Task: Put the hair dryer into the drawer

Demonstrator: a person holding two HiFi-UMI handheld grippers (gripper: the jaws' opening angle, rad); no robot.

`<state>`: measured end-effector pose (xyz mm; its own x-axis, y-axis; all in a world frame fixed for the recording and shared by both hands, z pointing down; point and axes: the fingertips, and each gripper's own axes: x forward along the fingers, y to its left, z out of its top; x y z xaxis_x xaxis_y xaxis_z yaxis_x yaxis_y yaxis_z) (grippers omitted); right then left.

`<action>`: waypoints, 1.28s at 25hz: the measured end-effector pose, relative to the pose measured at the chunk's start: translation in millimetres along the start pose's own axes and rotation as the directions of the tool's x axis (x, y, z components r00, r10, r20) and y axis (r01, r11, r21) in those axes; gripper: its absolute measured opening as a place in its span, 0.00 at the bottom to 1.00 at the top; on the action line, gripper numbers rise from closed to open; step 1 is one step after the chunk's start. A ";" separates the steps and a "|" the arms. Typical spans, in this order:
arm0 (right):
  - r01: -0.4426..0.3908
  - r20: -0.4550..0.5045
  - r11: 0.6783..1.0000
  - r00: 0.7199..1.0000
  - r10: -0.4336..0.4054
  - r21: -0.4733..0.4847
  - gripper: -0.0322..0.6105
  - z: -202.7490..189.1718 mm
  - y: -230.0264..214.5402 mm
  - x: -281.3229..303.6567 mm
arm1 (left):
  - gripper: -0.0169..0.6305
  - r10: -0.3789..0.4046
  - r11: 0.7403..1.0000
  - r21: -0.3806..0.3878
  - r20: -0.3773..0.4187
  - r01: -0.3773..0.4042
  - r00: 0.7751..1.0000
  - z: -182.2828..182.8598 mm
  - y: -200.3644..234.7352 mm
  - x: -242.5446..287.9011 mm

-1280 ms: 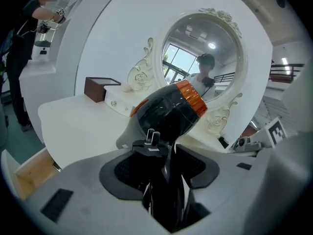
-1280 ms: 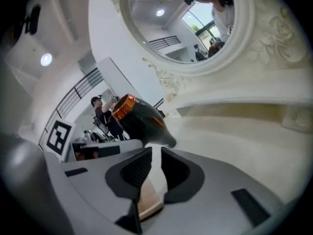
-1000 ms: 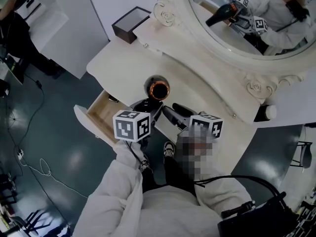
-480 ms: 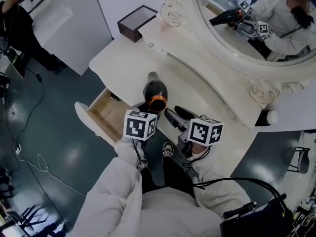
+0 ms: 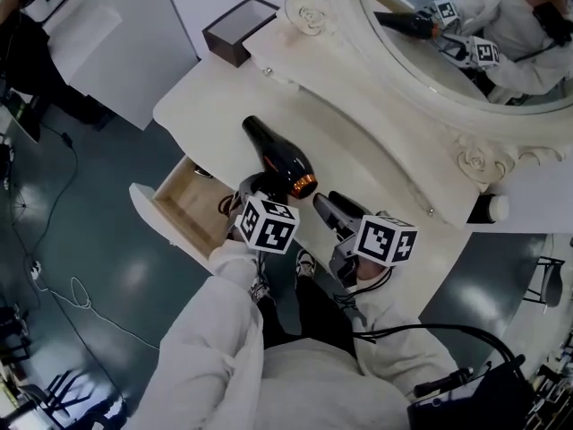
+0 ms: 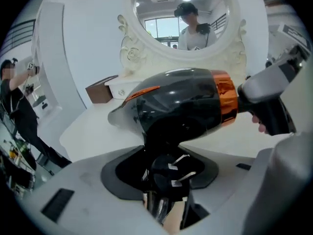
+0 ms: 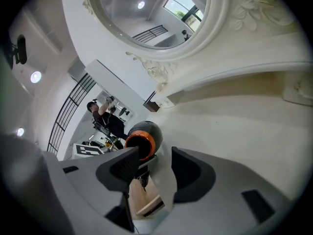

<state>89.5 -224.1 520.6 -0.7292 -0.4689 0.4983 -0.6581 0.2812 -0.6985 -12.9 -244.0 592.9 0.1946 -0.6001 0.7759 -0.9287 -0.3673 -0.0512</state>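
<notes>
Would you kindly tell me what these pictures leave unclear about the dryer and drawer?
Head view: the hair dryer handle is hidden under the left gripper marker cube.
Head view: the drawer is partly covered by that gripper.
Right gripper view: the drawer is mostly behind the jaws.

A big round mirror [image 5: 466, 25] stands along the back edge of the white desk [image 5: 206, 106]. A dark box [image 5: 237, 30] sits at its back left corner. A small white-topped bottle [image 5: 489, 208] is near the right end.

White vanity table [image 5: 208, 106], dark box [image 5: 238, 30] on its far corner, perhaps a white-capped jar [image 5: 488, 209] at right
</notes>
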 end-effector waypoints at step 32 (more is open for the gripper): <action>0.041 0.046 0.999 0.998 -0.042 0.029 0.42 7.5 -27.8 -19.0 | 0.31 -0.151 0.950 -0.255 0.130 0.180 0.980 32.4 18.0 -18.7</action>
<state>123.1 -229.2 526.7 -0.6912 -0.5187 0.5032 -0.6819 0.2376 -0.6917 -23.1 -262.4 557.2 0.3721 -0.6253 0.6860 -0.9276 -0.2763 0.2513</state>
